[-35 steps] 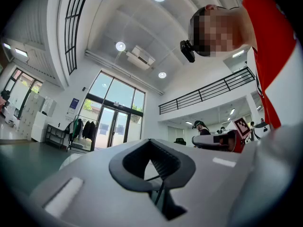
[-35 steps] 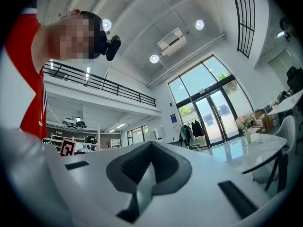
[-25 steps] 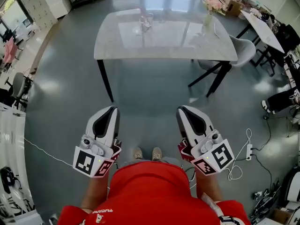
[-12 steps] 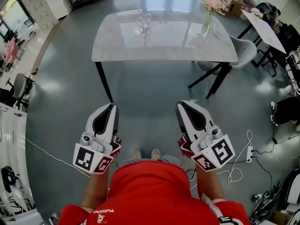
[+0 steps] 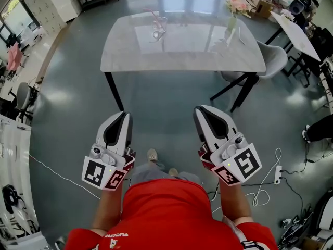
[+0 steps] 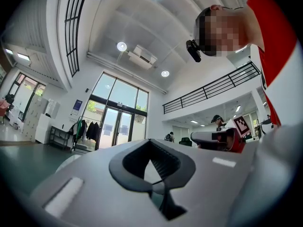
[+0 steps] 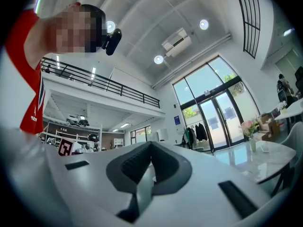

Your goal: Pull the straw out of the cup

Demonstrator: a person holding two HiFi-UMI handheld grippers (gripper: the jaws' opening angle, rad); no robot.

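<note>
Floor point(image 5: 166, 103): a wide bare stretch is seen between the person and the worktop point(image 5: 197, 51), which stands well ahead. Left tool point(image 5: 124, 119) and right tool point(image 5: 201, 111): both held low, close in front of the body, pointed forward; on each the jaws are seen closed together with nothing between them. Cup point(image 5: 160, 29): clear, upright near the worktop's far edge, well apart from both tools. Straw point(image 5: 154, 14): pink, seen leaning out of the cup, apparently still inside. Task judged not started; the approach, grip and pull all remain to be done.
</note>
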